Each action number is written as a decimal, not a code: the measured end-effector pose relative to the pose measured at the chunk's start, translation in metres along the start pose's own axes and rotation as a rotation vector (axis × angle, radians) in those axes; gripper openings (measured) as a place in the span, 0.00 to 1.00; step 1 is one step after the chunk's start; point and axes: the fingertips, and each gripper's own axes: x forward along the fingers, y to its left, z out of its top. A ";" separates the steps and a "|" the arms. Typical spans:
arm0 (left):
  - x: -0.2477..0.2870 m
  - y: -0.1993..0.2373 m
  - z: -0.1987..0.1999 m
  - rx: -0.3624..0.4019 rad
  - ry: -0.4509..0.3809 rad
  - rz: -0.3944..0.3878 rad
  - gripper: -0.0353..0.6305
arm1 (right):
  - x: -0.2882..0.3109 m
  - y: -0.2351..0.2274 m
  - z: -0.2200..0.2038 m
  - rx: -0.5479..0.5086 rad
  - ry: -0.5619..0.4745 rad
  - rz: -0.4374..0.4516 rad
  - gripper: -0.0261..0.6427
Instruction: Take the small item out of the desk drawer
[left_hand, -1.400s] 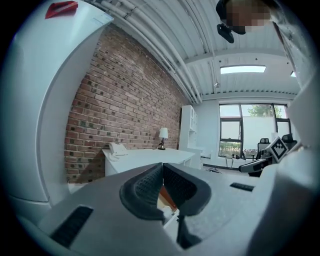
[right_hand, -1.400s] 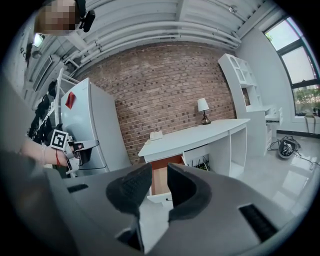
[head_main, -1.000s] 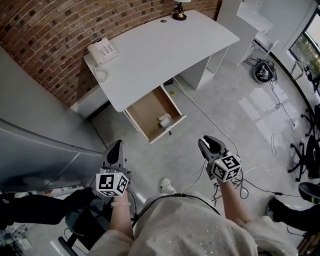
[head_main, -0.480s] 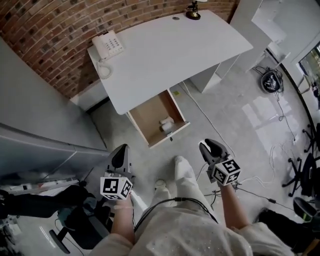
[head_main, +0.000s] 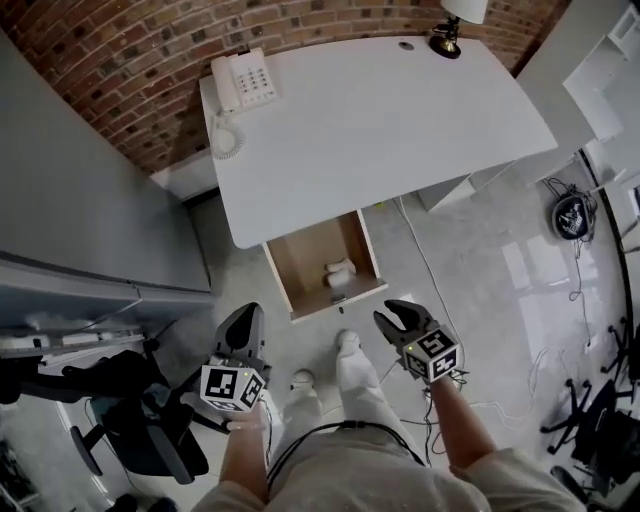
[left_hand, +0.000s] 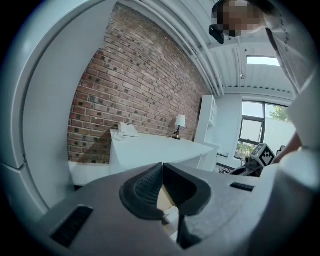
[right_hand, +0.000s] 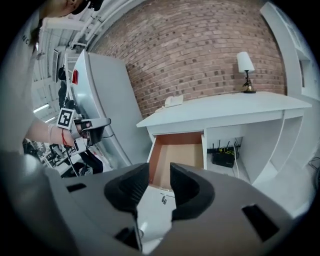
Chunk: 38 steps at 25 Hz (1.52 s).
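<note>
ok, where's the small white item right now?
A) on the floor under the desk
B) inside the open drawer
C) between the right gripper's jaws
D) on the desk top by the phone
B: the small white item lies inside the open drawer; the right gripper, its jaws opening with nothing between them, is short of the drawer.

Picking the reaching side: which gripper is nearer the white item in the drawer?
Right. The right gripper, jaws opening and empty, hangs short of the white item, slightly right; the left gripper is farther, front-left.
</note>
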 end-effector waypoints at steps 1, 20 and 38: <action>0.006 0.000 -0.004 -0.006 0.005 0.006 0.06 | 0.009 -0.004 -0.003 0.005 0.020 0.024 0.25; 0.068 0.005 -0.069 -0.081 0.022 0.159 0.06 | 0.158 -0.054 -0.059 -0.314 0.443 0.320 0.29; 0.102 0.039 -0.122 -0.101 0.033 0.165 0.06 | 0.245 -0.049 -0.133 -0.902 0.816 0.438 0.42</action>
